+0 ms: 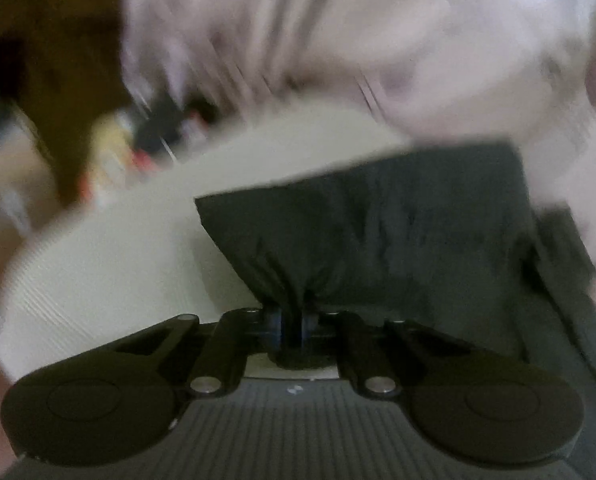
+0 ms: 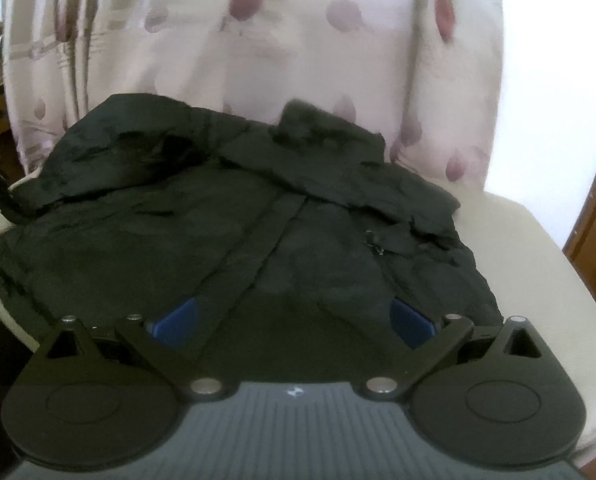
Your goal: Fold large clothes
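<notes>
The left gripper [image 1: 292,330] is clenched on a bunched corner of a black jacket [image 2: 226,236], which fans out ahead of its fingers over a cream cushion [image 1: 110,256]. The right gripper [image 2: 294,320] has its blue pads [image 2: 178,320] spread wide above the jacket's hem. A pale flowered curtain [image 2: 258,40] hangs beyond.

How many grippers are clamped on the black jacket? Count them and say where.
1. The left gripper pinches a bunched edge of the black jacket. The right gripper hovers open above its near hem.
</notes>
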`<state>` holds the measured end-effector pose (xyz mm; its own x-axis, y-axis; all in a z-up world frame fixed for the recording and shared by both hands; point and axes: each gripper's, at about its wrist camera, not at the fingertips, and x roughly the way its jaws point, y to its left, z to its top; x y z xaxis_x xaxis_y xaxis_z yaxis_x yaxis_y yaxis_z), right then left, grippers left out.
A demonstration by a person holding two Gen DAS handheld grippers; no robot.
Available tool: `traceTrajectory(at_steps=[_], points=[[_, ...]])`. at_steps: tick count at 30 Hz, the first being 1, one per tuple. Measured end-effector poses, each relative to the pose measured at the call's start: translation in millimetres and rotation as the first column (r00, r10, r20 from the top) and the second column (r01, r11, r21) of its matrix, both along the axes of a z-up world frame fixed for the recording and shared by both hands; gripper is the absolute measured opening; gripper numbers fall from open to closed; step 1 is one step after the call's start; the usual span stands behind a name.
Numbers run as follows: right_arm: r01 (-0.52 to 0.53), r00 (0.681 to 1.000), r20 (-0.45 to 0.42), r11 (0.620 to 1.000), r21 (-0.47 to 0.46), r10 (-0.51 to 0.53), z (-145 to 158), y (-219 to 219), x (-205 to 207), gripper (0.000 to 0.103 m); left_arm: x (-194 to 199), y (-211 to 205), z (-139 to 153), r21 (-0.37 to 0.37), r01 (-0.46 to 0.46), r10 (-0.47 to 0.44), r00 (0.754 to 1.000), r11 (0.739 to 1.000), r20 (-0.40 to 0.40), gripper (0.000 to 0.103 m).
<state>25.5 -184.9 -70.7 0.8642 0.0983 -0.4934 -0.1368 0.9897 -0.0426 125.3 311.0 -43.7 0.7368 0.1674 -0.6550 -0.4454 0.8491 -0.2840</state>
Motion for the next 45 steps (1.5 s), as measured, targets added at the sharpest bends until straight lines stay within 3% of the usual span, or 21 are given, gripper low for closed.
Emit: traceTrajectory(at_steps=[4, 7, 9, 11, 13, 14, 16, 20, 25, 29, 33, 37, 39, 40, 42, 43, 44, 45], points=[[0.014, 1.000, -0.002, 0.999, 0.041, -0.014, 3, -12, 9, 0.103, -11, 24, 26, 0.067, -0.112, 0.107, 0.991, 0.991, 0.080, 0.010], [0.010, 1.000, -0.007, 0.999, 0.053, -0.010, 3, -16, 17, 0.103, -4, 23, 27, 0.111, -0.113, 0.109, 0.993, 0.987, 0.041, 0.012], [0.000, 1.000, 0.000, 0.998, 0.055, 0.000, 6, -16, 24, 0.103, -6, 15, 24, 0.142, -0.132, 0.127, 0.991, 0.981, 0.041, 0.020], [-0.016, 1.000, 0.012, 0.999, 0.039, 0.015, 10, -14, 31, 0.103, -20, 8, 24, 0.115, -0.135, 0.128, 0.990, 0.984, 0.066, 0.064], [-0.027, 0.999, 0.033, 1.000, 0.011, 0.027, 17, -13, 42, 0.103, -28, -11, 27, 0.127, -0.165, 0.148, 0.980, 0.978, 0.132, 0.088], [-0.035, 0.998, 0.045, 0.999, 0.000, 0.035, 21, -12, 47, 0.103, -31, -19, 30, 0.150, -0.178, 0.154, 0.975, 0.972, 0.158, 0.094], [-0.051, 0.995, 0.088, 0.998, -0.043, 0.054, 30, -9, 63, 0.103, -39, -42, 35, 0.204, -0.163, 0.122, 0.972, 0.965, 0.198, 0.094], [-0.065, 0.975, 0.202, 0.988, -0.144, 0.093, 32, 1, 105, 0.103, -32, -82, 40, 0.226, -0.060, 0.010, 0.977, 0.972, 0.214, 0.097], [-0.094, 0.963, 0.213, 0.947, -0.309, 0.165, 16, 40, 177, 0.103, -2, -127, 19, 0.195, 0.074, -0.111, 0.977, 0.978, 0.183, 0.096], [-0.126, 0.950, 0.203, 0.888, -0.442, 0.236, -5, 88, 229, 0.103, 9, -160, -10, 0.269, 0.115, -0.165, 0.971, 0.956, 0.171, 0.097], [-0.070, 0.927, 0.258, 0.803, -0.593, 0.272, -34, 133, 271, 0.103, 13, -163, -32, 0.218, 0.145, -0.175, 0.977, 0.965, 0.124, 0.097], [-0.022, 0.933, 0.263, 0.768, -0.640, 0.246, -54, 152, 311, 0.102, 11, -152, -44, 0.155, 0.129, -0.145, 0.985, 0.979, 0.098, 0.097], [-0.016, 0.943, 0.248, 0.778, -0.629, 0.220, -59, 149, 328, 0.100, 9, -146, -48, 0.123, 0.116, -0.126, 0.989, 0.986, 0.082, 0.097], [-0.022, 0.951, 0.233, 0.792, -0.610, 0.206, -60, 146, 335, 0.090, 9, -144, -50, 0.110, 0.107, -0.117, 0.990, 0.988, 0.082, 0.097], [-0.015, 0.971, 0.190, 0.832, -0.555, 0.145, -59, 133, 352, 0.055, 8, -143, -51, 0.102, 0.097, -0.106, 0.991, 0.990, 0.081, 0.097], [0.000, 0.980, 0.168, 0.856, -0.517, 0.102, -57, 124, 358, 0.022, 9, -143, -52, 0.107, 0.098, -0.106, 0.992, 0.989, 0.074, 0.097], [0.019, 0.984, 0.165, 0.887, -0.461, 0.065, -53, 111, 360, 0.012, 10, -144, -54, 0.116, 0.099, -0.107, 0.992, 0.988, 0.067, 0.097], [0.041, 0.981, 0.191, 0.917, -0.396, 0.039, -47, 93, 355, 0.012, 9, -146, -54, 0.125, 0.098, -0.107, 0.992, 0.987, 0.064, 0.097]])
